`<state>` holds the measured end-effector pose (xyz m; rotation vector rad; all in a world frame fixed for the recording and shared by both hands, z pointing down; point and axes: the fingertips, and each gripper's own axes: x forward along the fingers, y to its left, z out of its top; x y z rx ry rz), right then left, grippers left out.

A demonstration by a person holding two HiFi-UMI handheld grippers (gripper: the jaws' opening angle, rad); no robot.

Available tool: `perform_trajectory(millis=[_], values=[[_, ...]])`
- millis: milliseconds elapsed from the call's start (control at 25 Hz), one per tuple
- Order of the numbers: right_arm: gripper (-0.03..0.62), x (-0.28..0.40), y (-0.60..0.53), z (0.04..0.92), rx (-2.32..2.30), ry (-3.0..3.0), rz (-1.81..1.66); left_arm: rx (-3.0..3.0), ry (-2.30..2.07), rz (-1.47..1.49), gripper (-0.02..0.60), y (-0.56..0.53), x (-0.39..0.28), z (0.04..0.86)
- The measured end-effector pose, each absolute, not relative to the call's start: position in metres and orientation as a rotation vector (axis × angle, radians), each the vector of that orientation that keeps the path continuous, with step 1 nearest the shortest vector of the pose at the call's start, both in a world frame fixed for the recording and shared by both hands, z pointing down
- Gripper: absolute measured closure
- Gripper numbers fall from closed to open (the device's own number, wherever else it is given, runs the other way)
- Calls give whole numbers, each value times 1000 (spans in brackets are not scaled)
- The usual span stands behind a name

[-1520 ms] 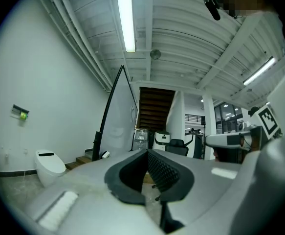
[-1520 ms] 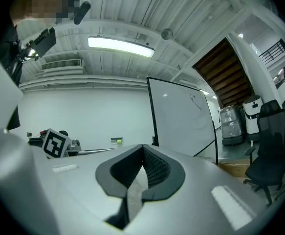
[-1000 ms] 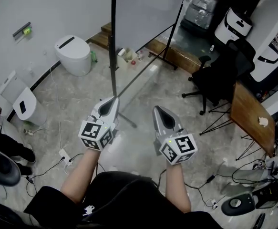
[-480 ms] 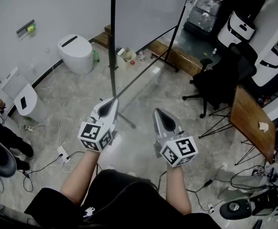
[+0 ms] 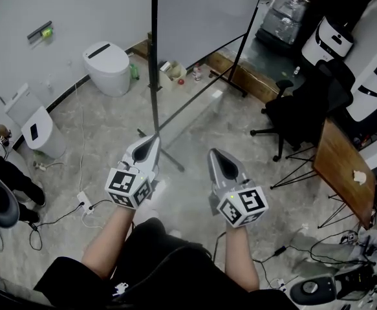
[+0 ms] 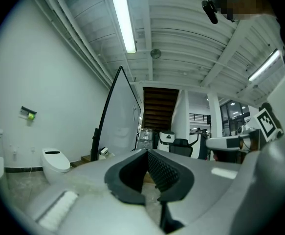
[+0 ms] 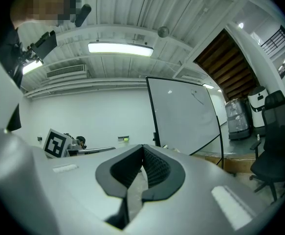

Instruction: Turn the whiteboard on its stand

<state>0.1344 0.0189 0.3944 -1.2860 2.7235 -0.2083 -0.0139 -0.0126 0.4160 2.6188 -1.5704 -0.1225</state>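
The whiteboard (image 5: 201, 18) stands on its black stand ahead of me, its near post (image 5: 153, 63) running down to a foot bar on the floor (image 5: 170, 163). In the head view my left gripper (image 5: 152, 139) points at the base of that post, and my right gripper (image 5: 215, 155) is beside it to the right. Both are held level, shut and holding nothing. The left gripper (image 6: 146, 152) sees the board (image 6: 120, 126) edge-on and some way off. The right gripper (image 7: 142, 147) sees the board's white face (image 7: 184, 116), also apart from it.
A white toilet (image 5: 107, 66) and a second white unit (image 5: 36, 131) stand by the left wall. Cables and a power strip (image 5: 85, 202) lie on the floor. A black office chair (image 5: 304, 105) and a wooden table (image 5: 343, 166) are at right. A person (image 5: 0, 173) is at far left.
Both grippers have drifted a little lower in the head view and the room has shifted slightly in it. The jaws stay shut and the whiteboard has not turned.
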Motion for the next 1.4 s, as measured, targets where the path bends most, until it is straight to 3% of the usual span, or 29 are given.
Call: perform_trajectory(millis=[1400], values=[[585,58,-175,376,-1400,2701,-168,2679,-1429,-127,577,-218,-75,408]])
